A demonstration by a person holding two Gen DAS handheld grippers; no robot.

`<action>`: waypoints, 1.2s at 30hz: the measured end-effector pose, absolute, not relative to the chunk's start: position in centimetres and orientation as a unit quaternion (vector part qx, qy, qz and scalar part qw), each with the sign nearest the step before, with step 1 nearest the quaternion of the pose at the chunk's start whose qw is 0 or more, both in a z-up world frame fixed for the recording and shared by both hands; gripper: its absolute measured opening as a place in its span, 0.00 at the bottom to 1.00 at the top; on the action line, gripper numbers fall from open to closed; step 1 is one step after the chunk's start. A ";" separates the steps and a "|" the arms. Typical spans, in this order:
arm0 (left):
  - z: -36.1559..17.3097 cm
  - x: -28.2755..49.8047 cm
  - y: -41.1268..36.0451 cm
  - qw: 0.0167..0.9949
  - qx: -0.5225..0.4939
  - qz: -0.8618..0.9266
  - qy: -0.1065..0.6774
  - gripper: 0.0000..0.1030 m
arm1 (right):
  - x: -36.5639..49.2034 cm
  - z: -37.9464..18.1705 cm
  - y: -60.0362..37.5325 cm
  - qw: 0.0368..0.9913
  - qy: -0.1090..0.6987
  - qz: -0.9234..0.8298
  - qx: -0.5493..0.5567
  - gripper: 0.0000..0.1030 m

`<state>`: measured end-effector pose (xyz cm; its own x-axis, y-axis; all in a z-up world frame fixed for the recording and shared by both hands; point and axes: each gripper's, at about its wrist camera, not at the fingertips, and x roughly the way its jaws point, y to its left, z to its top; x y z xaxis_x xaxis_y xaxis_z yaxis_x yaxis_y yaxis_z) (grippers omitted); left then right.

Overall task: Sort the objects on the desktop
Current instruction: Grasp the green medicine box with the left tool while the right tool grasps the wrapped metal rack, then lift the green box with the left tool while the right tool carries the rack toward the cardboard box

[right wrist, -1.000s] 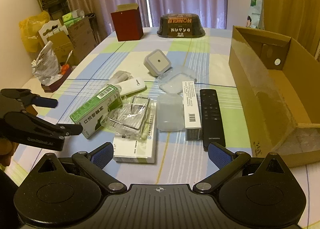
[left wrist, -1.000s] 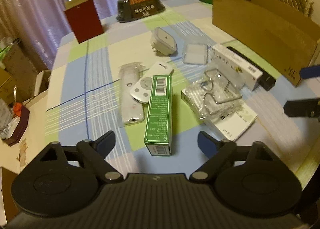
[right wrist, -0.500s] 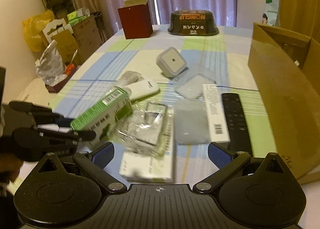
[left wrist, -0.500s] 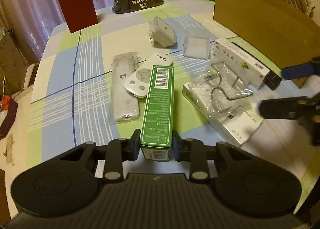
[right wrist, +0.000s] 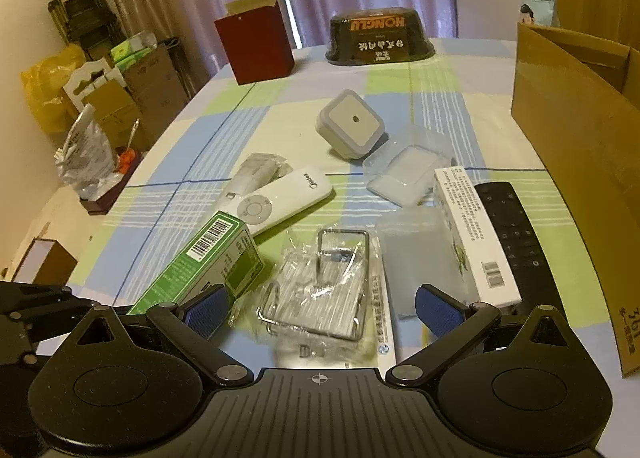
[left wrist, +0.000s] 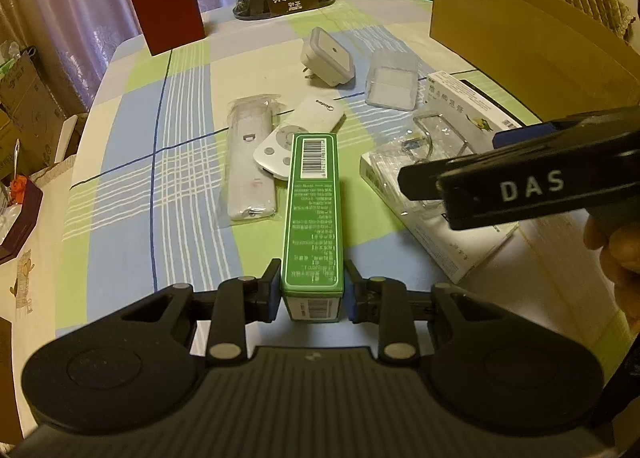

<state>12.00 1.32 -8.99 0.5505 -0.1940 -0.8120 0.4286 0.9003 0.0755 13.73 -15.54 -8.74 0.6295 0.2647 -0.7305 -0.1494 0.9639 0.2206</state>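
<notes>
Green box (left wrist: 313,214) pinched at its near end between the left gripper (left wrist: 312,290) fingers, far end lying over the white remote (left wrist: 298,142) on the checked tablecloth (left wrist: 132,162). Right gripper (right wrist: 320,308) spread wide, holding nothing, over a bagged wire rack (right wrist: 324,286) that sits on a flat white box (right wrist: 382,322). Black remote (right wrist: 510,234) and long white box (right wrist: 472,242) lie side by side near the cardboard box (right wrist: 576,146). White plug-in light (right wrist: 350,130) farther back.
</notes>
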 end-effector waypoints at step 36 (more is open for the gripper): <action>-5.9 9.7 0.0 0.876 0.128 -0.188 0.425 0.24 | 9.8 -4.8 -18.0 0.916 0.387 0.101 0.035 0.52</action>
<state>9.71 0.03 -5.85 0.5677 -0.2203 -0.7932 0.4378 0.8968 0.0642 9.75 -18.05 -4.79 0.6799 0.2115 -0.7021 -0.1576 0.9773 0.1418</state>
